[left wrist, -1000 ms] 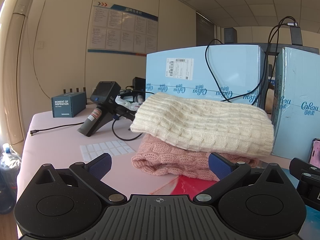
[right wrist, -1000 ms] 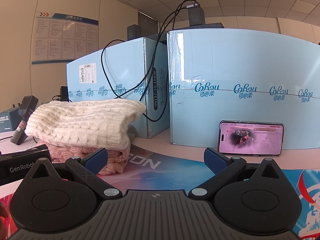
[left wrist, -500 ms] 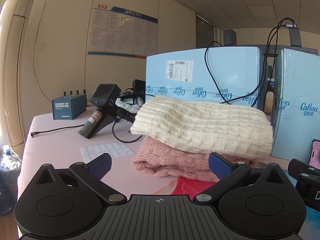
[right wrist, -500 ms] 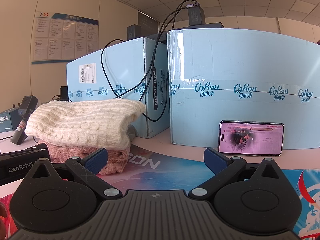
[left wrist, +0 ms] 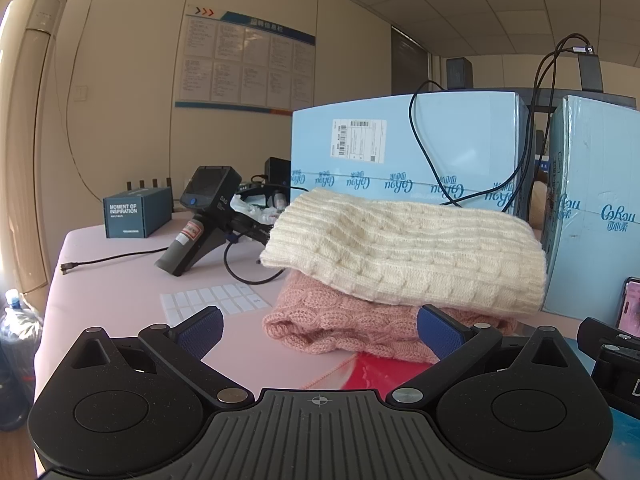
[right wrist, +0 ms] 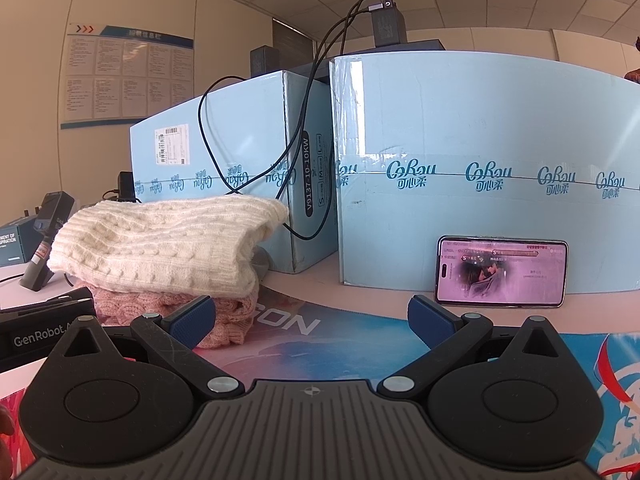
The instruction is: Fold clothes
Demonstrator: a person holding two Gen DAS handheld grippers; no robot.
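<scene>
Left gripper [left wrist: 318, 326]: jaws spread wide, nothing held, low over the worktop [left wrist: 120, 280], short of the sweater stack.
Right gripper [right wrist: 311, 318]: also wide open and empty; its left pad [right wrist: 194, 320] sits in line with the stack's near corner, contact unclear.
Cream sweater [left wrist: 404, 256]: folded, lying on top of the pink one; landmark for everything below.
Pink sweater [left wrist: 352, 328]: folded under the cream sweater, near edge poking out toward the grippers.
Loose yarn [left wrist: 332, 372]: pink strand trailing from the pink sweater toward the left gripper.
Blue boxes [right wrist: 480, 168]: right behind the cream sweater, black cables [right wrist: 304, 152] draped down their face.
Phone [right wrist: 502, 271]: propped against the box, well right of the stack.
Handheld scanner [left wrist: 202, 220]: left of and behind the stack, its cord looping near it.
Task status: both look folded, likely finished or resetting.
Risk: a pad snagging the yarn would pull the knit; nudging the stack could slide the cream sweater off; reaching behind could catch a cable.
</scene>
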